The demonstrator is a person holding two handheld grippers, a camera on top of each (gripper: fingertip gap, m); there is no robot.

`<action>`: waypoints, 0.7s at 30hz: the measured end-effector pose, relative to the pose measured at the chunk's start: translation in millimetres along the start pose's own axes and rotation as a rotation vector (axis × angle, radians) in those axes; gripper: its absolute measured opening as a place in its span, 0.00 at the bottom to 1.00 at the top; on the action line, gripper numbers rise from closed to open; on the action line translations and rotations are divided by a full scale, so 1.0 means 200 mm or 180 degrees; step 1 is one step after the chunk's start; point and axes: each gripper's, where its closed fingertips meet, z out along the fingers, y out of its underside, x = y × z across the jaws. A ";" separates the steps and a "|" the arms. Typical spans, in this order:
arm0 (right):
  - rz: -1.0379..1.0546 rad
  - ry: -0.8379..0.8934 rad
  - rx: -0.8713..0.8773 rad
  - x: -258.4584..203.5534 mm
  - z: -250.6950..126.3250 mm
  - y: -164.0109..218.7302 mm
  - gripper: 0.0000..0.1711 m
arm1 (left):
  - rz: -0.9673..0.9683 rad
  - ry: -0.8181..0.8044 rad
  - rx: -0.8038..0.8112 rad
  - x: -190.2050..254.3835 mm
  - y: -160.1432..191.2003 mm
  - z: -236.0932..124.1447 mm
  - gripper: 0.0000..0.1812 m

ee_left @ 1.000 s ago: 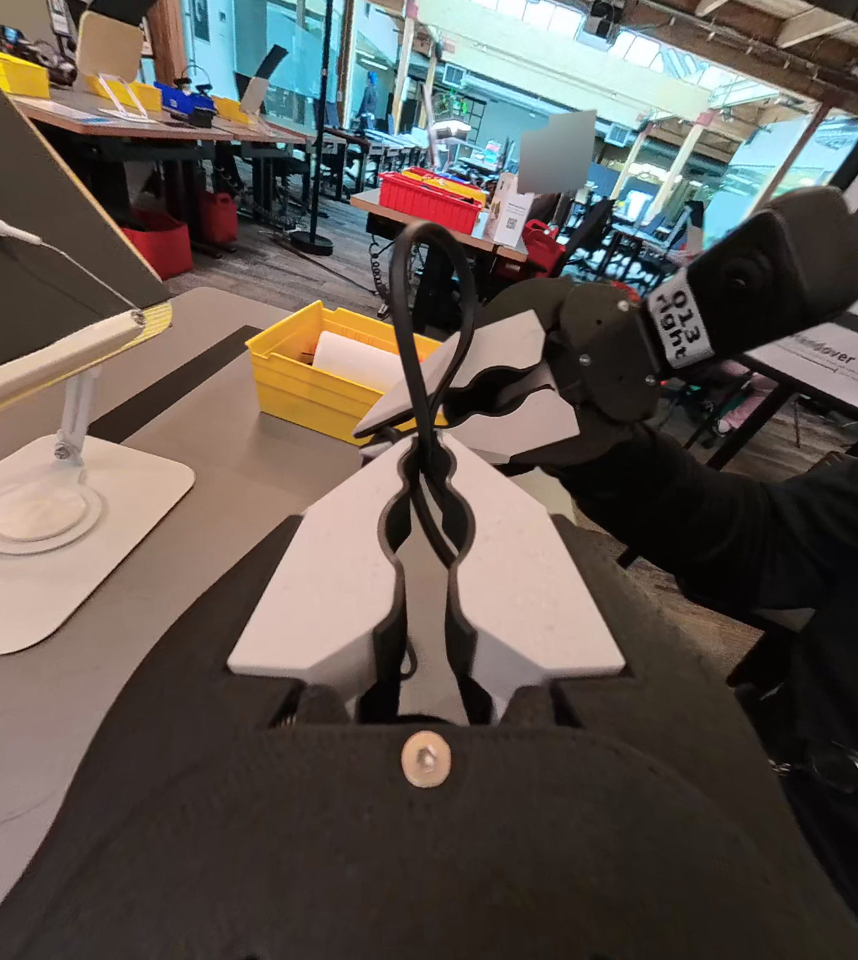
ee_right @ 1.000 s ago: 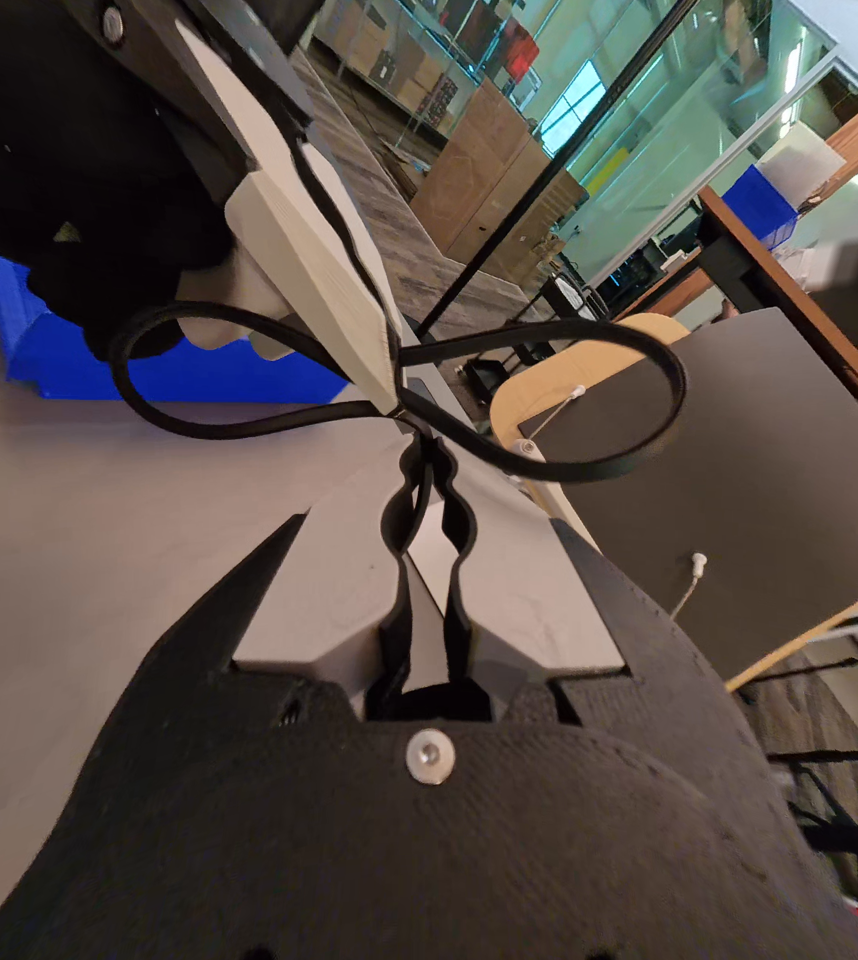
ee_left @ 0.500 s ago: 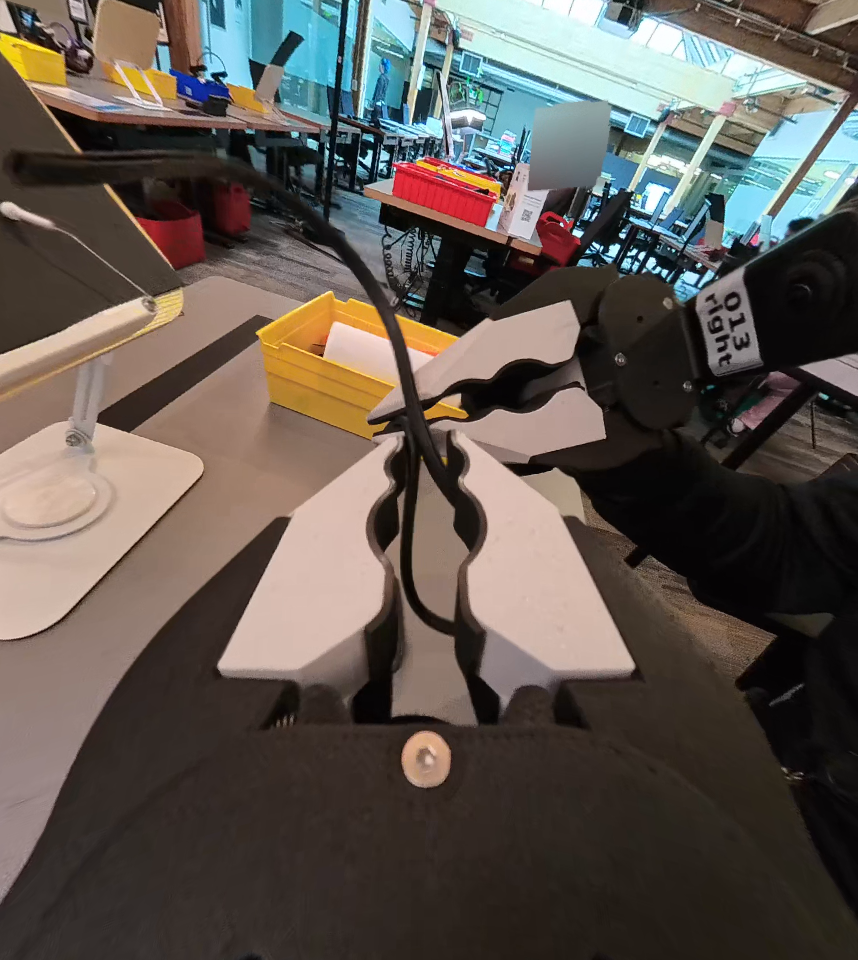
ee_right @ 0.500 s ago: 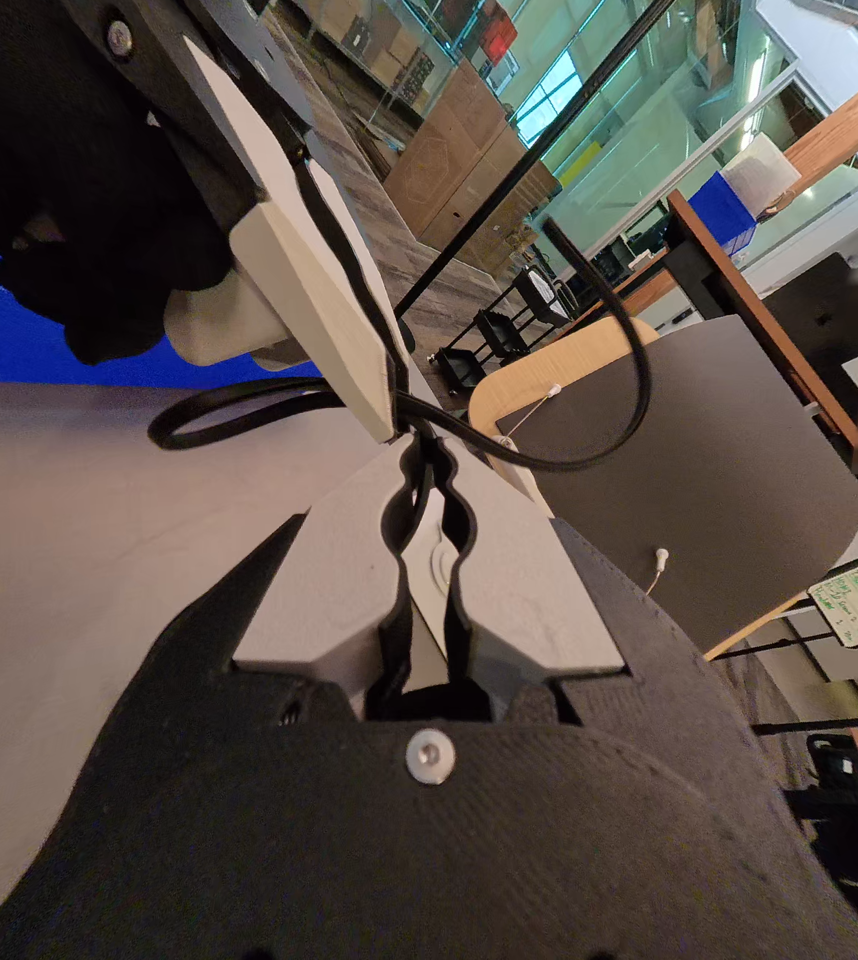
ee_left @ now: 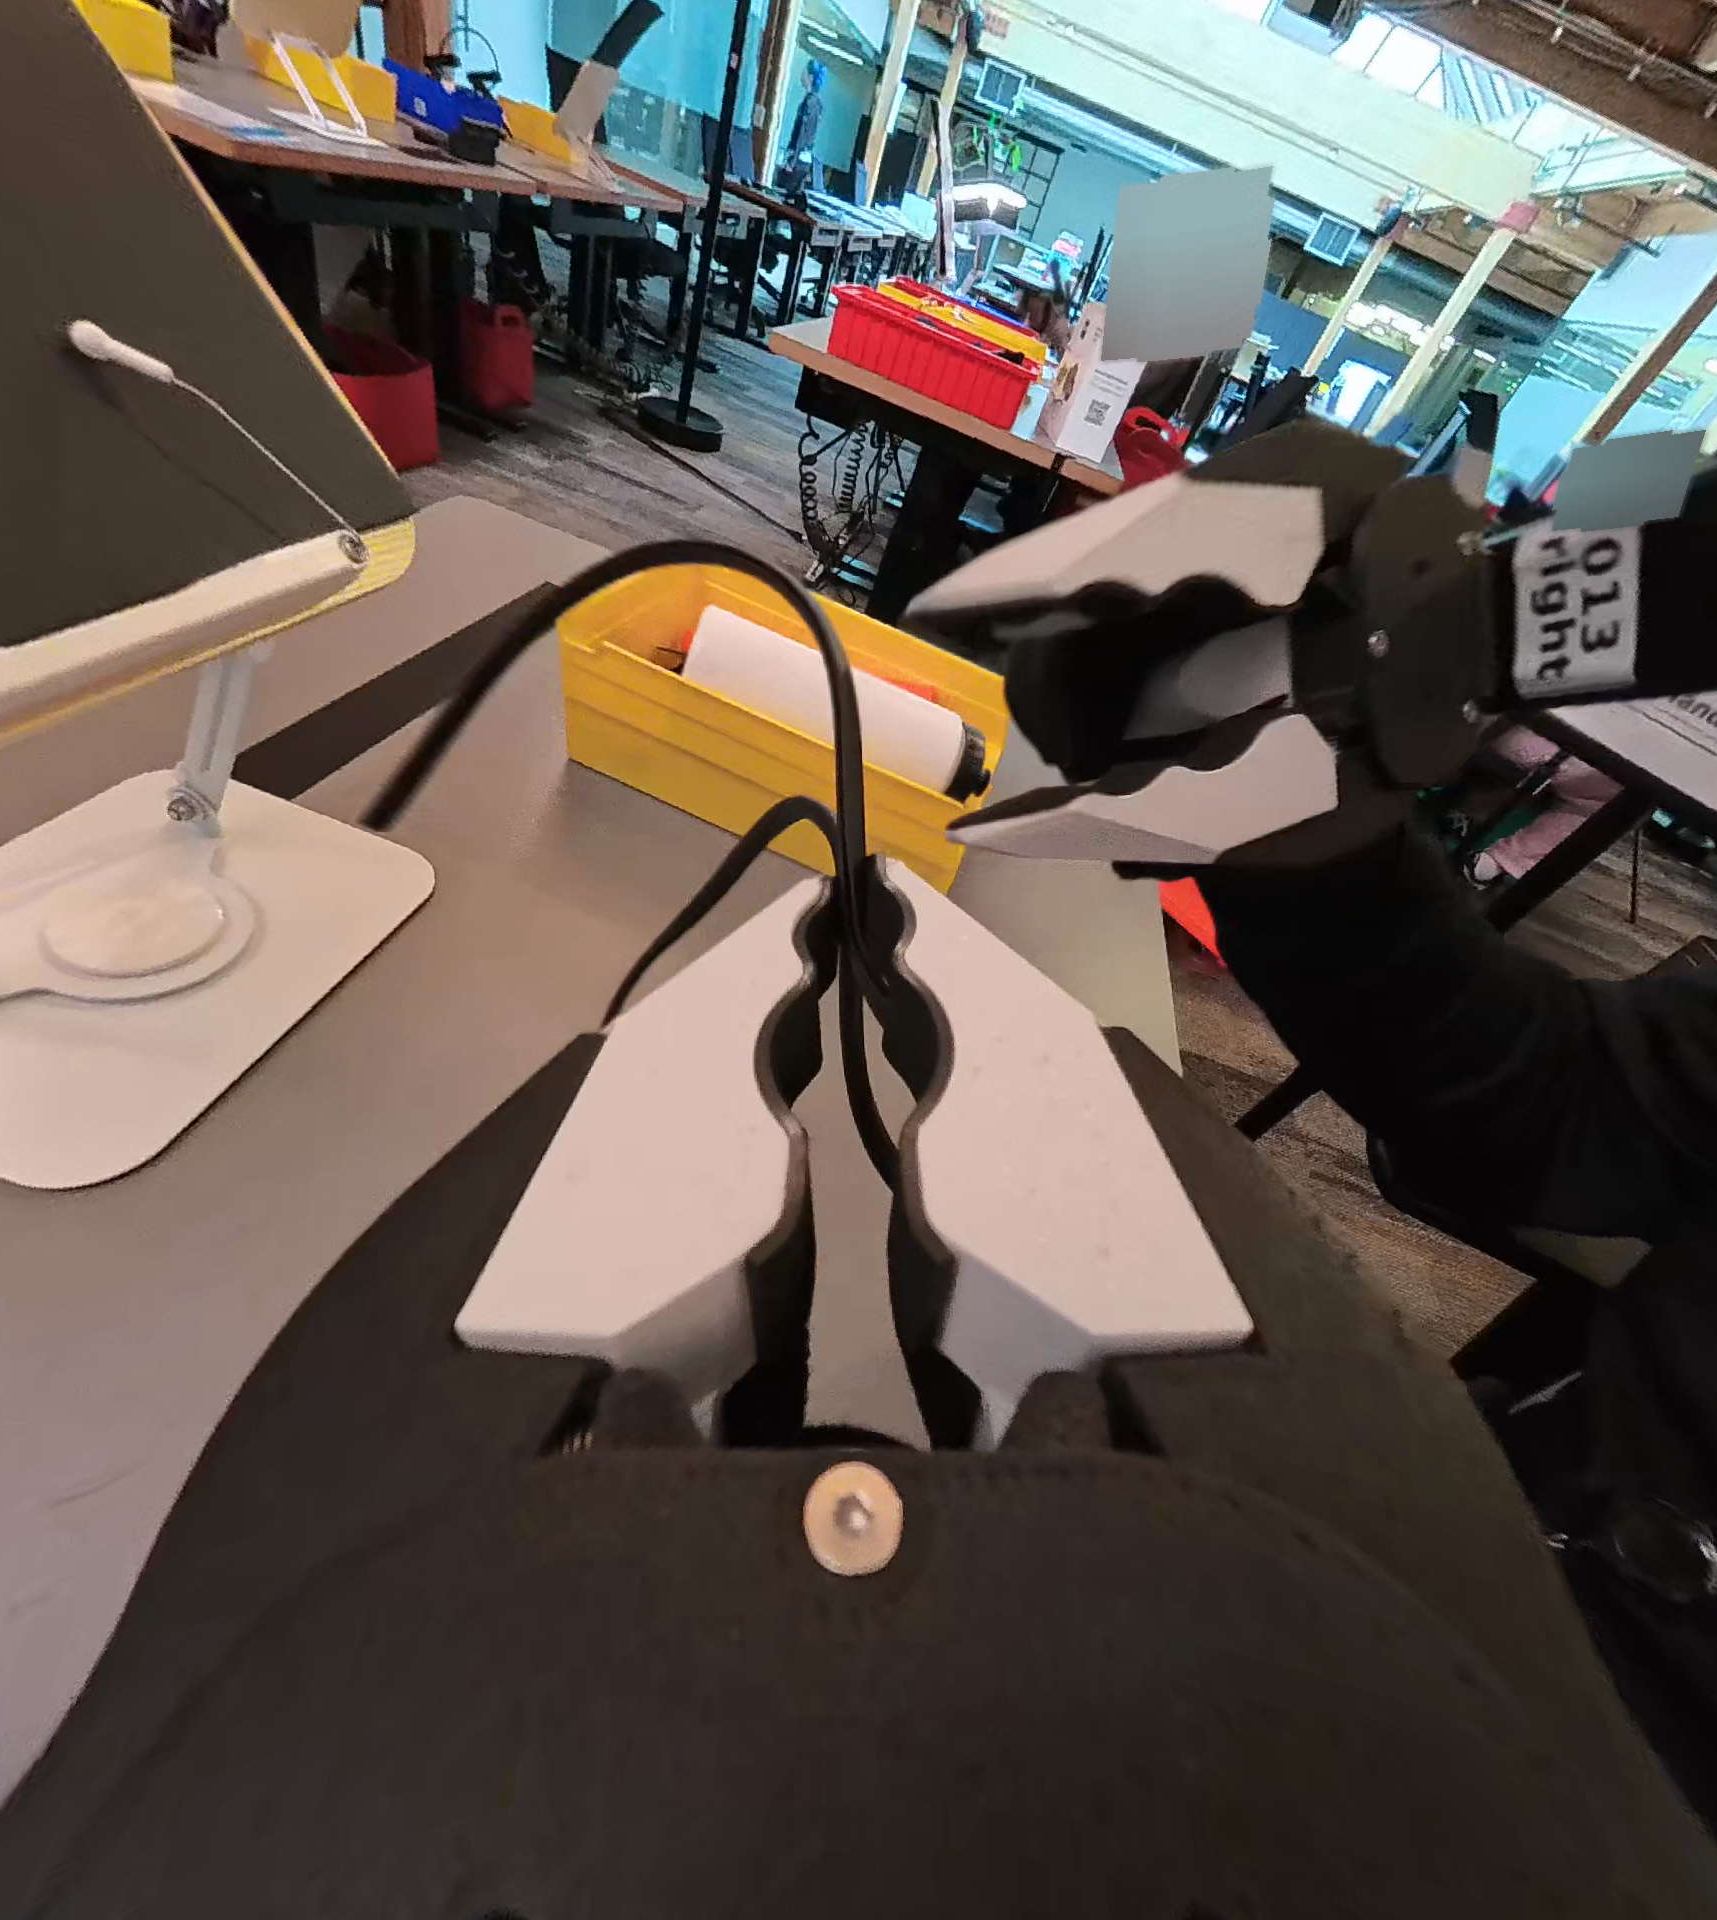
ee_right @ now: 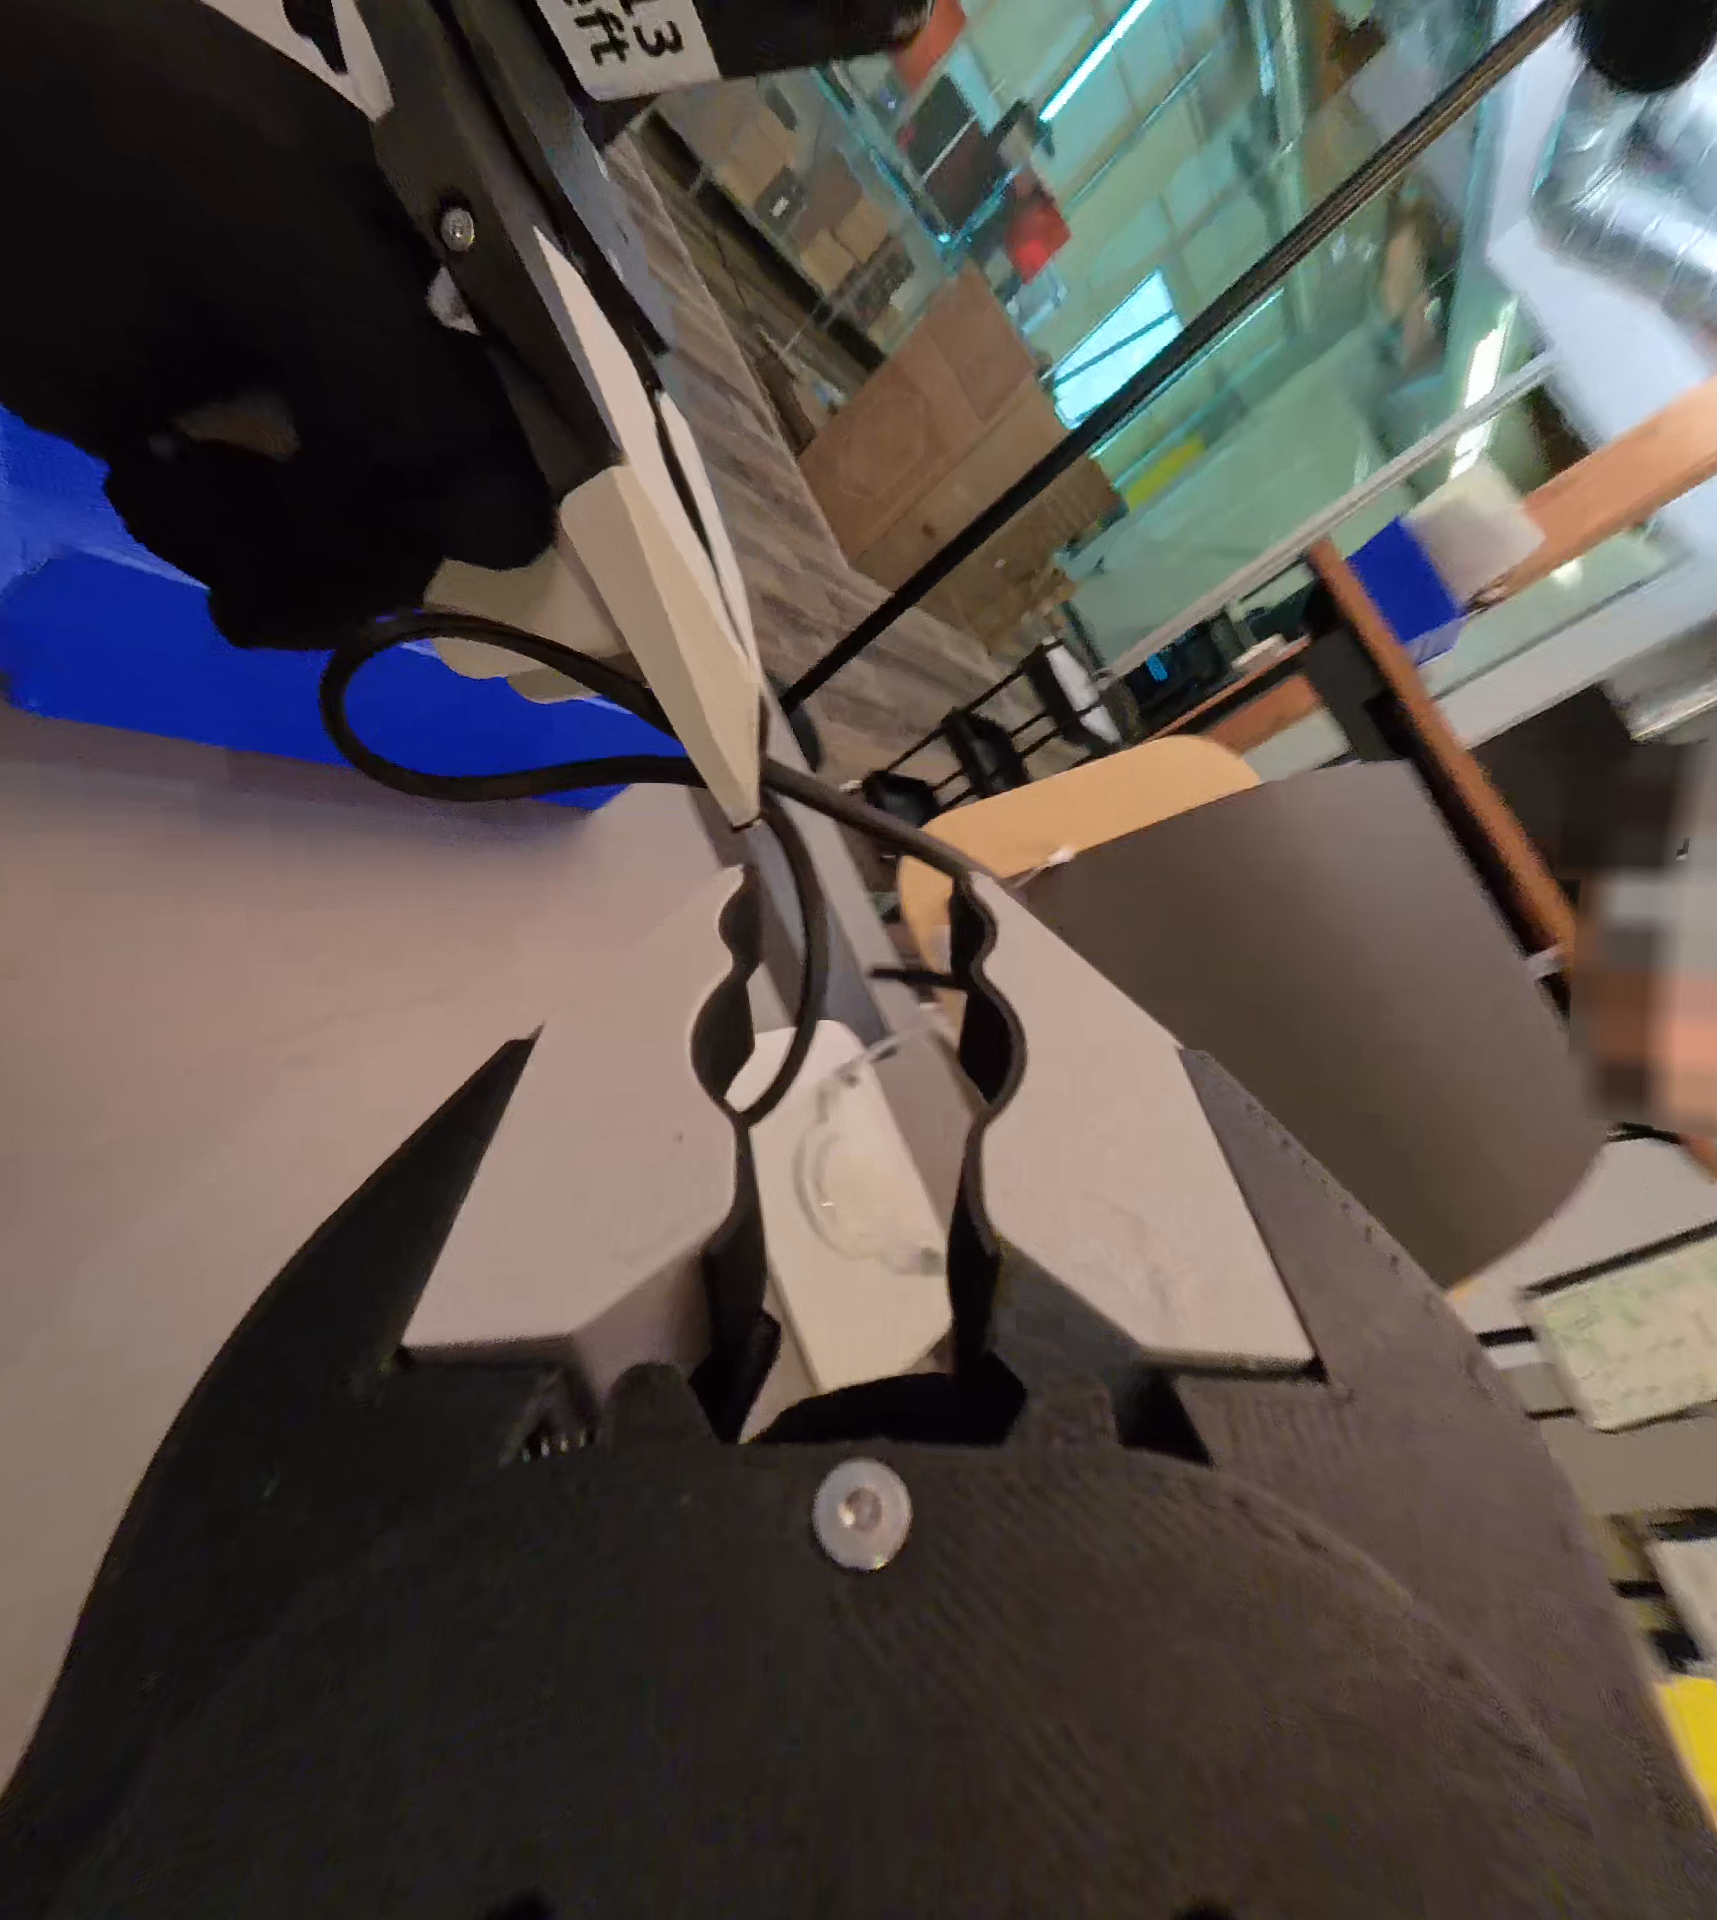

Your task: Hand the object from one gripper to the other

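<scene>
The black cord (ee_left: 838, 727) blurs where it arches toward the stand (ee_left: 137, 935), and its lower run disappears between the fingers of the left gripper (ee_left: 852, 894). The stand's dark board (ee_left: 54, 312) is cut off by the left and top edges. In the right wrist view, a gloved hand (ee_right: 210, 343) covers part of the blue bin (ee_right: 158, 665), and the papers (ee_right: 1664, 1320) at the right are too smeared to make out.

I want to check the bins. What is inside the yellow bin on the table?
In the yellow bin lies a white roll with a dark end cap. Something small and orange shows behind the roll. The bin's floor under the roll is hidden.
</scene>
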 end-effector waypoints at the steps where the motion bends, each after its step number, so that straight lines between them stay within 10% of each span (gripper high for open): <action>1: -0.0184 0.0085 -0.0021 0.01 -0.01 -0.01 0.24 | -0.0027 0.0027 -0.0046 0.01 0.01 0.00 0.01; 5: -0.0990 0.0265 -0.0143 -0.04 0.01 -0.04 0.39 | -0.0043 0.0131 -0.0229 0.06 0.04 0.02 0.01; 13: -0.1352 0.0251 -0.0493 -0.09 0.07 0.06 0.04 | -0.0032 0.0194 -0.0339 0.09 0.06 0.03 0.01; 21: -0.0253 0.0110 -0.0227 -0.02 0.05 0.04 0.01 | 0.0189 0.0343 0.0367 0.13 -0.12 -0.03 0.11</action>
